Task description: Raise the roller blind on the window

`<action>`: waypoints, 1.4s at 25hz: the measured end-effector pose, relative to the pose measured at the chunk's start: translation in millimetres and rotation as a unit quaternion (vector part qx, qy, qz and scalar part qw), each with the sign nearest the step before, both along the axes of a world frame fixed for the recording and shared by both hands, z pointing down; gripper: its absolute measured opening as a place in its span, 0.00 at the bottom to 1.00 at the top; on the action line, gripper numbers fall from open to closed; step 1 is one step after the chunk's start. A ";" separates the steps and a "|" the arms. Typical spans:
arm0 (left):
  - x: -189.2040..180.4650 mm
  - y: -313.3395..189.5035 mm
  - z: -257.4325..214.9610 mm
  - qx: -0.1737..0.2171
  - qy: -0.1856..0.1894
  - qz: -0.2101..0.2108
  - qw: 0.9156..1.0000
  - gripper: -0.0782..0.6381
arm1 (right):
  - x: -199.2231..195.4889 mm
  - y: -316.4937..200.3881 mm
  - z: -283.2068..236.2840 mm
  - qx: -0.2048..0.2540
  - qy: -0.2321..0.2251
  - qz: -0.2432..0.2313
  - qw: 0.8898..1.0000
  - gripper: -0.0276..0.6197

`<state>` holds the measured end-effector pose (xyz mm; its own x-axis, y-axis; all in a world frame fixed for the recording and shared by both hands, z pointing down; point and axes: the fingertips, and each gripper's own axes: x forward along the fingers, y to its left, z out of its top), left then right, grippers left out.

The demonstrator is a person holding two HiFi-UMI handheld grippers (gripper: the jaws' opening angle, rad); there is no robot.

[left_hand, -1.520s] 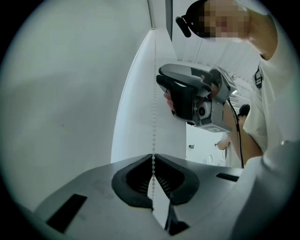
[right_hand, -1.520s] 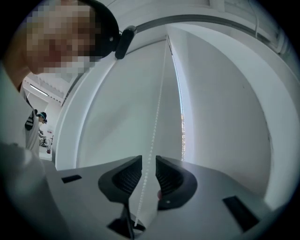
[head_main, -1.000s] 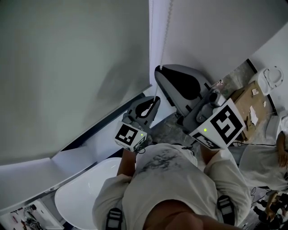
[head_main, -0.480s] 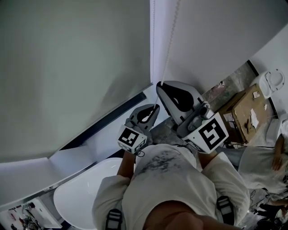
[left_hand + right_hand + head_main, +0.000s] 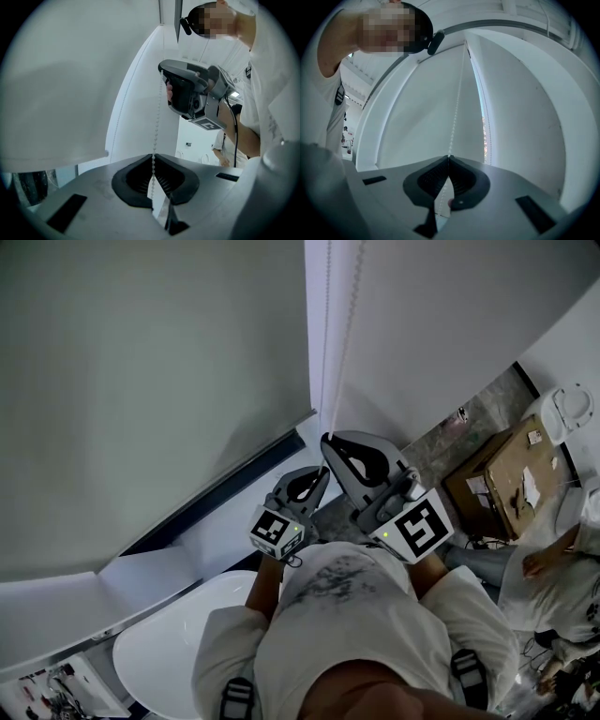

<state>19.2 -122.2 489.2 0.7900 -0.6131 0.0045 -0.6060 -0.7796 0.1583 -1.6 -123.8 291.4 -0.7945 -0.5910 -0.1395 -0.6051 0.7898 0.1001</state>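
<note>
The grey roller blind (image 5: 141, 381) hangs at the left, its bottom edge slanting above the sill. Its white bead chain (image 5: 328, 334) drops along the blind's right edge. My right gripper (image 5: 325, 439) is shut on the chain, just above my left gripper (image 5: 323, 471), which is also shut on it. In the left gripper view the bead chain (image 5: 157, 117) runs up from my left gripper (image 5: 153, 157) to my right gripper (image 5: 161, 74). Seen from the right gripper view, the bead chain (image 5: 456, 112) rises from my right gripper (image 5: 449, 157) toward the blind's top.
A white window sill (image 5: 187, 549) lies under the blind, and a white oval surface (image 5: 178, 634) sits below it. At the right are a cardboard box (image 5: 502, 474) on the floor and another person (image 5: 553, 568).
My right gripper has come down along the chain, from well above the left gripper to just over it. The left gripper has hardly moved.
</note>
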 end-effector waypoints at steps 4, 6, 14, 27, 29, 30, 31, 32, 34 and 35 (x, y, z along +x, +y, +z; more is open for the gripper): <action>-3.1 1.6 19.8 -0.011 -0.006 0.001 1.000 0.12 | -4.2 0.4 19.3 -0.004 0.014 0.003 1.000 0.14; -4.2 4.5 30.4 -0.016 -0.008 -0.001 1.000 0.12 | -6.2 3.7 28.8 -0.006 0.019 0.003 1.000 0.14; -7.5 15.0 77.1 -0.042 -0.024 0.001 0.999 0.12 | -11.2 13.4 76.1 -0.029 0.043 0.005 0.999 0.14; -13.0 32.1 140.3 -0.077 -0.030 -0.007 0.997 0.12 | -16.9 22.0 140.1 -0.066 0.073 -0.006 0.995 0.14; -15.5 33.7 136.0 -0.079 -0.033 -0.015 0.996 0.12 | -17.1 20.1 138.7 -0.063 0.075 -0.007 0.995 0.14; -16.2 35.0 131.9 -0.081 -0.033 -0.018 0.996 0.13 | -16.5 18.7 138.5 -0.061 0.077 -0.008 0.995 0.14; -16.3 37.0 125.1 -0.081 -0.031 -0.019 0.996 0.13 | -14.7 17.5 138.3 -0.059 0.078 -0.008 0.995 0.14; -16.3 39.2 115.1 -0.079 -0.026 -0.020 0.996 0.13 | -12.0 16.7 137.9 -0.059 0.077 -0.009 0.995 0.14; -19.6 42.6 85.2 -0.070 -0.013 -0.024 0.997 0.18 | -7.8 16.3 136.6 -0.059 0.074 -0.009 0.995 0.14; -23.4 42.9 65.8 -0.062 -0.007 -0.028 0.998 0.21 | -7.1 16.2 136.0 -0.059 0.074 -0.010 0.995 0.14</action>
<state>-4.2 -79.3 555.0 0.7542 -0.6499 0.0944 -0.6505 -0.7197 0.2425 -8.8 -107.6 427.4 -0.8126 -0.5808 0.0489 -0.5753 0.8127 0.0925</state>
